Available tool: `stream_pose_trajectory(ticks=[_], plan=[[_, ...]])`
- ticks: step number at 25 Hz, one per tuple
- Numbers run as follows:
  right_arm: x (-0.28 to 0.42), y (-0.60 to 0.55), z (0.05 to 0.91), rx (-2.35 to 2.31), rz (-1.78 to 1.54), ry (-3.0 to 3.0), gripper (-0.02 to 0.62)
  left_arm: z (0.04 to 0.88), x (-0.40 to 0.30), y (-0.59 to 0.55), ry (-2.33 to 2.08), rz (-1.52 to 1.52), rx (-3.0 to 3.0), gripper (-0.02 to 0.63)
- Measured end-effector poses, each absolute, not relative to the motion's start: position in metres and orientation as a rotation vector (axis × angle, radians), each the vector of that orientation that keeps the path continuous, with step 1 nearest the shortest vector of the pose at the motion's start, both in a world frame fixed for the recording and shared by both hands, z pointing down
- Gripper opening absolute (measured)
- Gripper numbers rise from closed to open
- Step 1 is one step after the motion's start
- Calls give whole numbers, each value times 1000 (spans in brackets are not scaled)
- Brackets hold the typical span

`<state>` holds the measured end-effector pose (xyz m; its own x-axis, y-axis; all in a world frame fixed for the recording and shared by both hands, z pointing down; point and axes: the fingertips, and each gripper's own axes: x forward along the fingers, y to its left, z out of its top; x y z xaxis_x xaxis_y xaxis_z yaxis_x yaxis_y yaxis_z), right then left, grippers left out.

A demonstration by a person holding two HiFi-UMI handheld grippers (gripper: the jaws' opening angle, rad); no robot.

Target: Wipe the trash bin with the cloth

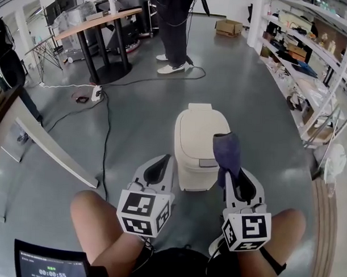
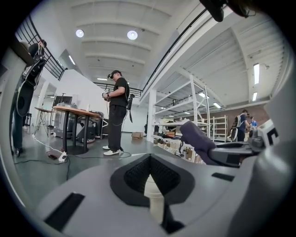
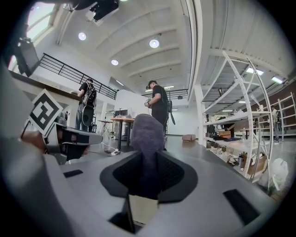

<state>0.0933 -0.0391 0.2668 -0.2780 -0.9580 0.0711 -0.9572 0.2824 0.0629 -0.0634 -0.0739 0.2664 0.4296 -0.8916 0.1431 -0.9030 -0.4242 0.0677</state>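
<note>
The trash bin (image 1: 196, 136) stands on the floor (image 1: 134, 122), lid down, its long axis running straight away from the person. Both grippers sit at the bin's near end. The right gripper (image 1: 233, 178) is by the bin's near right corner, its fingers clenched on the purple cloth (image 1: 227, 151), which sticks up past the fingertips and, in the head view, overlaps the lid's right edge. The left gripper (image 1: 160, 163) is just off the bin's near left corner, fingers closed together on nothing. Both gripper views look level across the room, so the bin lies below and ahead of the fingers. The right gripper is the nearer one and likely needs to tip forward and down to lay the cloth on the lid.
</note>
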Motion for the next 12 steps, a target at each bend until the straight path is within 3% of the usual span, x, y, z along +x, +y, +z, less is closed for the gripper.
stream_pose_trajectory(ticks=[12], plan=[[87,-32,256,1814,-95,-2435,101,268,-63,-73,-1606,147,2545,-2]])
